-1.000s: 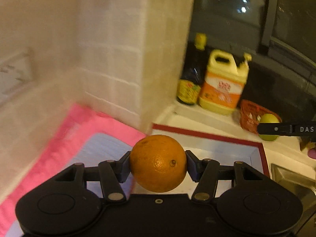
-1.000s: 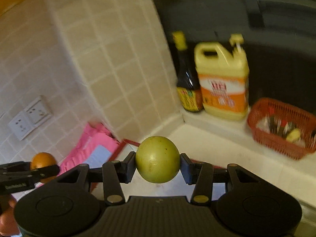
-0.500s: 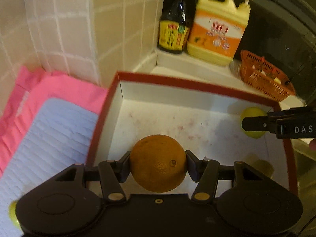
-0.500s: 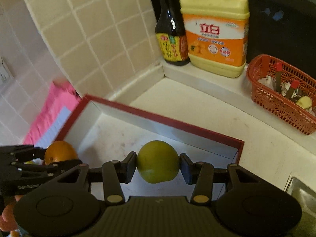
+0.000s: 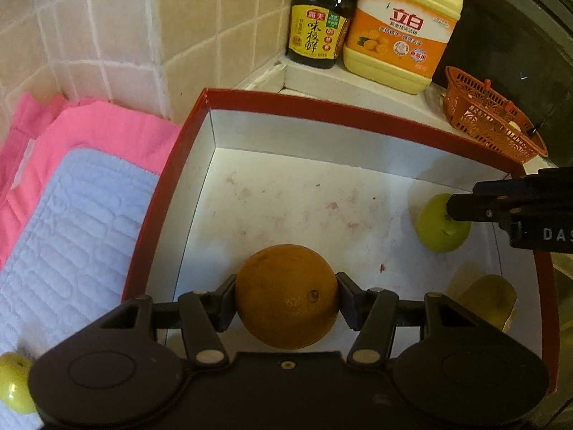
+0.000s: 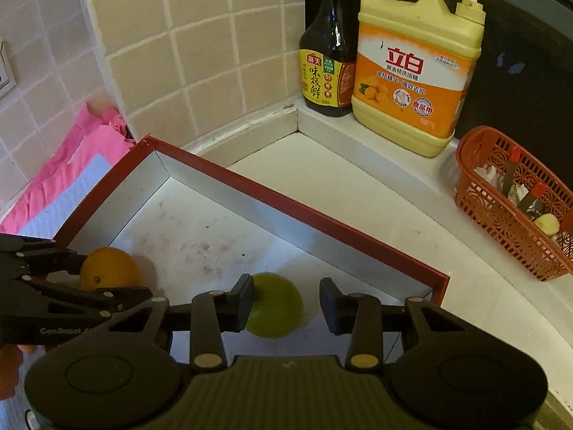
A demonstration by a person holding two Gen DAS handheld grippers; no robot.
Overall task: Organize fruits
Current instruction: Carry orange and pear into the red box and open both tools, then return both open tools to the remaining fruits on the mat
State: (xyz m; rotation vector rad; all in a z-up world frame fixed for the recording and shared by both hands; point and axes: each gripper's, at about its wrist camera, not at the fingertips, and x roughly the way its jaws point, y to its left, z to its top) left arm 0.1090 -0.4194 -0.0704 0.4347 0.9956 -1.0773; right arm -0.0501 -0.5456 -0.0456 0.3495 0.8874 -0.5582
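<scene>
Both fruits have come lower into the red-rimmed box. Right hand-held gripper has let go: its jaws stand spread, the green fruit loose between them on the box floor. Left hand-held gripper clamps the orange. Only the left view shows another green fruit on the cloth. The detergent jug reads "立白".

We see a home kitchen; the wall is tiled in beige. A soy sauce bottle and a dish soap jug stand on the white counter.
</scene>
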